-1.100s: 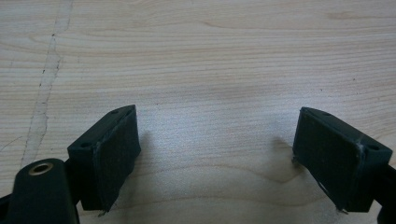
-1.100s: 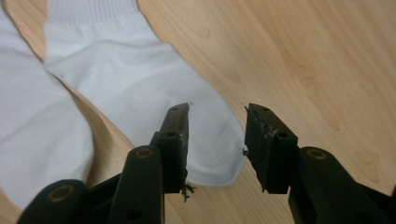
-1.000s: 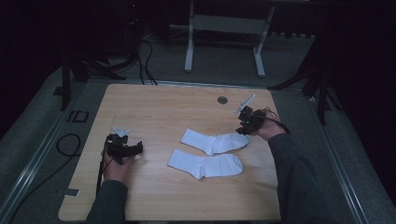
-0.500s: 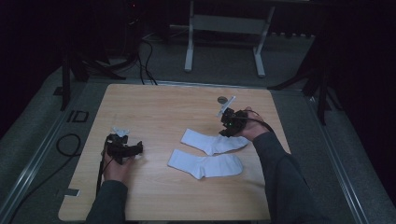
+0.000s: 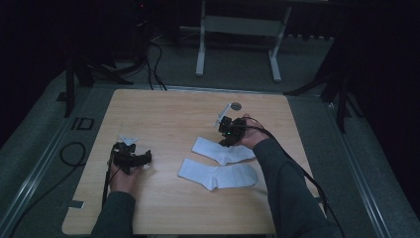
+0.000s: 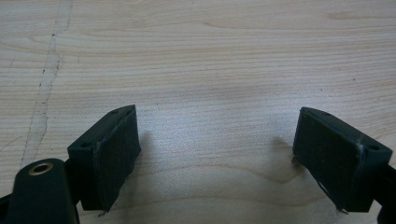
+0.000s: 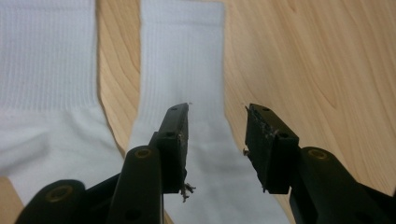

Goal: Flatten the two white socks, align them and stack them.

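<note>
Two white socks lie side by side on the wooden table point(image 5: 168, 109), cuffs toward the left. My right gripper point(image 5: 224, 142) hovers low over the far sock point(image 5: 218, 152), near its heel. In the right gripper view, that gripper point(image 7: 217, 112) is open; its jaws have just closed a little, and the far sock point(image 7: 187, 60) lies under them, unpinched. The near sock point(image 5: 218, 175) appears at the left of that view point(image 7: 46, 70). My left gripper point(image 5: 143, 158) rests at the table's left, wide open point(image 6: 217, 140) over bare wood point(image 6: 210, 46).
A small round dark disc point(image 5: 236, 105) sits near the table's far edge. The right gripper's cable point(image 5: 302, 173) trails back along the sleeve. A metal stand point(image 5: 237, 29) and loose cables point(image 5: 153, 64) are on the floor beyond the table.
My right hand has moved left from the table's right side and slightly down, and now sits over the far sock. The left hand has stayed put.
</note>
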